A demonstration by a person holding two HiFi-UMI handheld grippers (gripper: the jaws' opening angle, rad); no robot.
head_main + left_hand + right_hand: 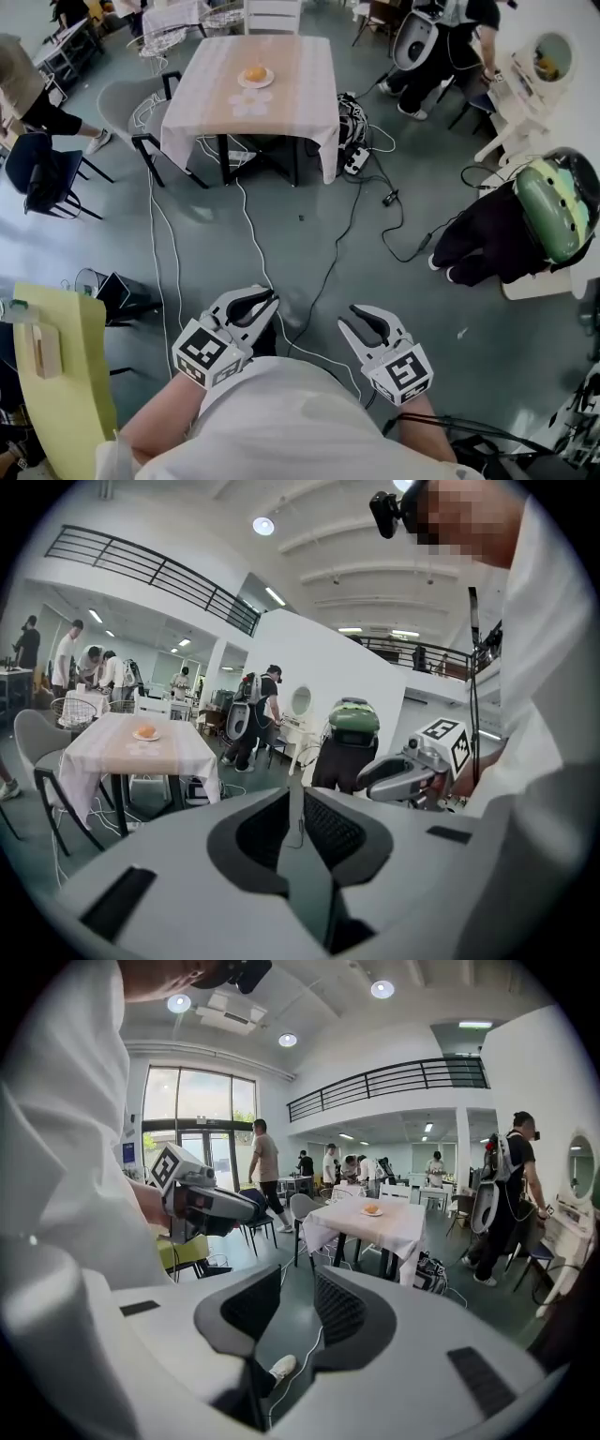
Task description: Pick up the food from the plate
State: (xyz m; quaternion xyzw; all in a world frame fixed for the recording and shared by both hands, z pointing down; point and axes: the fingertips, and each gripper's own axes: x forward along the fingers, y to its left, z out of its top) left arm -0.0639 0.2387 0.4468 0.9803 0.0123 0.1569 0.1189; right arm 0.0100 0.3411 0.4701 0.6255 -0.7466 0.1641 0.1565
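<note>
Food point(255, 72), one small round orange piece, sits on a white plate point(241, 82), and that plate is the only dish I can see on the cloth-covered bench point(300, 94) across the room. The plate lies toward the far half of the bench top.

I have both tools held low and close to my body, well apart from the bench, with grey floor and loose cables point(251, 234) lying between. The left gripper point(269, 300) has its jaws parted by only a narrow slit, with nothing between them. The right gripper point(356, 317) stands a little wider, also gripping nothing; through its gap I see only floor, a cable and the toe of a white shoe point(281, 1366).

From the head view the food is straight ahead of the two tools, far up the frame. The left gripper view puts it off to the left of its jaws, and the right gripper view puts it above and to the right of its jaws. Only the gripper views show the ceiling lights, the balcony railing point(394, 1077) and people standing beyond the bench; only the head view shows the green helmet point(553, 206) at my right.
</note>
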